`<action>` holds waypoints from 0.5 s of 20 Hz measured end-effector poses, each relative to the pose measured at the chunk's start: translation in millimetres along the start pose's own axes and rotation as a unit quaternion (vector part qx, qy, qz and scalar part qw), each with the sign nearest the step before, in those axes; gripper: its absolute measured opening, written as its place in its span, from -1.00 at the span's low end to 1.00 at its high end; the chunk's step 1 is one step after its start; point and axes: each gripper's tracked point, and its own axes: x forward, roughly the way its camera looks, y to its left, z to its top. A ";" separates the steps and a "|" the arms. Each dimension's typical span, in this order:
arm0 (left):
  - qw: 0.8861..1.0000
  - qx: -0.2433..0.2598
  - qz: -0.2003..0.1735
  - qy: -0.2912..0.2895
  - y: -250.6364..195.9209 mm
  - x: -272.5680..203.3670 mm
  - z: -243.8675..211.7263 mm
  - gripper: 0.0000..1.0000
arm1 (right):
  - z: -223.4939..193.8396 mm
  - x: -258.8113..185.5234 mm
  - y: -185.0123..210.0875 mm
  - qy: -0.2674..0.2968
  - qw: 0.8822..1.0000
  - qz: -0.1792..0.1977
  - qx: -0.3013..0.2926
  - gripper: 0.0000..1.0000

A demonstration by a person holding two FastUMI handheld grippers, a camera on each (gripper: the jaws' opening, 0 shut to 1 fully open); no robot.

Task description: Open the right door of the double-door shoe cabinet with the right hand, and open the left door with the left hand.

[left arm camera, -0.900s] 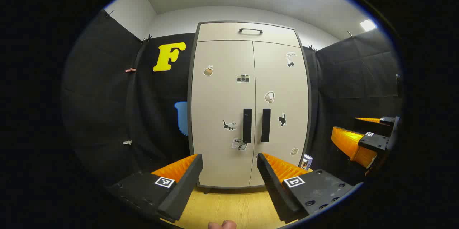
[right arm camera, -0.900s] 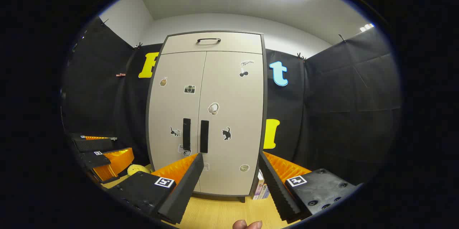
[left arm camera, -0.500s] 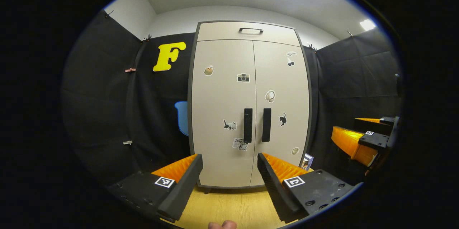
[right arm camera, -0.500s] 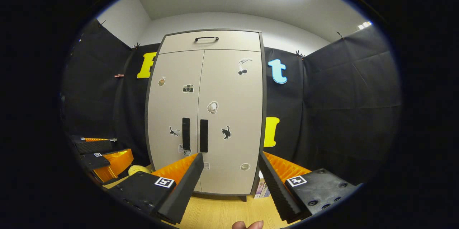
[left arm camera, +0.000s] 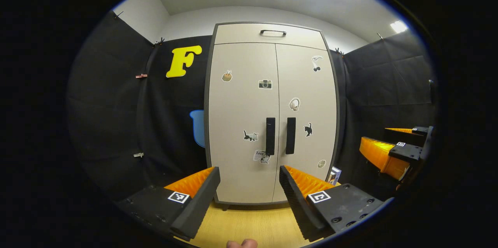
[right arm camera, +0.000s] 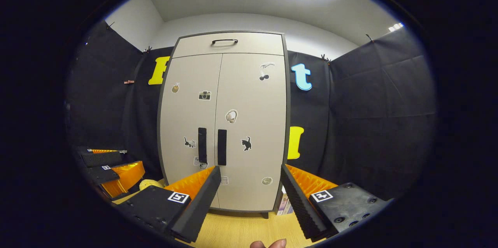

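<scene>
Approach stage, nothing touched yet. Tall beige double-door shoe cabinet (left arm camera: 272, 116) standing on yellow wood-grain surface (left arm camera: 249, 224) at far middle of booth, both doors flush shut. Right beige door with black cat sticker (right arm camera: 253, 123), left beige door with camera sticker (left arm camera: 241, 123). Two black vertical bar handles side by side at centre seam: right black bar handle (right arm camera: 222, 147), left black bar handle (left arm camera: 270, 136).

Right tool (right arm camera: 251, 197) spread wide, holding nothing, well short of cabinet, aimed a bit right of its handle. Left tool (left arm camera: 249, 197) likewise spread wide, empty, well apart from doors, roughly centred on seam. Also visible off at right edge of left gripper view, right tool; at left edge of right gripper view, left tool.

Doing it well, as judgement: right door first. Shift right tool left and up to handle level, slide fingers either side of right bar, not both bars. Handles close together, so risk of catching the wrong one. Clamp mid-bar, pull along an arc about right-edge hinge, not straight back. Keep left tool clear of swing, then mirror on left bar. Small books or boxes (right arm camera: 283, 203) at cabinet foot on right, likely clear of door sweep, hard to tell.
</scene>
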 end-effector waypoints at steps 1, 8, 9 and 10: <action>1.000 0.000 0.000 0.000 1.3 0.8 0.1 0.90 | -0.8 2.2 4.4 0.001 1.000 0.005 0.001 0.94; 1.000 0.006 0.000 0.005 13.8 6.3 -11.9 0.90 | 5.8 49.2 29.3 -0.008 1.000 0.030 0.000 0.94; 1.000 0.011 0.001 0.006 17.0 7.7 -13.6 0.90 | 8.1 60.2 34.7 -0.013 0.999 0.033 -0.003 0.94; 1.000 0.014 0.003 0.007 20.3 7.9 -17.0 0.90 | 9.5 71.7 39.9 -0.017 0.999 0.034 -0.004 0.95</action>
